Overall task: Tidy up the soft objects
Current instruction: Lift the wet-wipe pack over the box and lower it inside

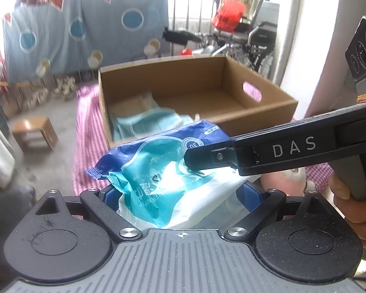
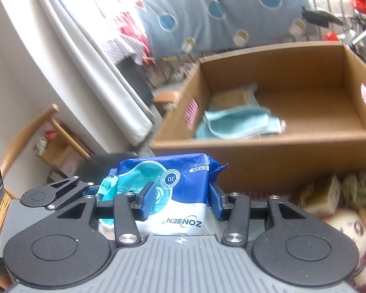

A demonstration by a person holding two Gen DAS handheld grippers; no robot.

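A blue, teal and white pack of wet wipes [image 1: 158, 171] hangs in the air in front of an open cardboard box [image 1: 256, 117]. My left gripper [image 1: 180, 195] is shut on the pack's crumpled near end, blue pads [image 1: 109, 195] on both sides. My right gripper [image 1: 195, 161] comes in from the right and pinches the same pack. In the right wrist view the pack [image 2: 183, 183] sits squeezed between the right gripper [image 2: 181, 200] pads, and the left gripper [image 2: 92, 190] holds its teal end. A light blue towel [image 2: 234, 122] lies in the box [image 2: 268, 153].
The box stands on a pink checked cloth [image 1: 90, 134]. Plush toys [image 2: 341, 195] lie at the near right beside the box. A small wooden stool [image 1: 34, 134] is on the floor at left, a wooden chair [image 2: 36, 127] by the wall, a wheelchair [image 1: 256, 36] behind.
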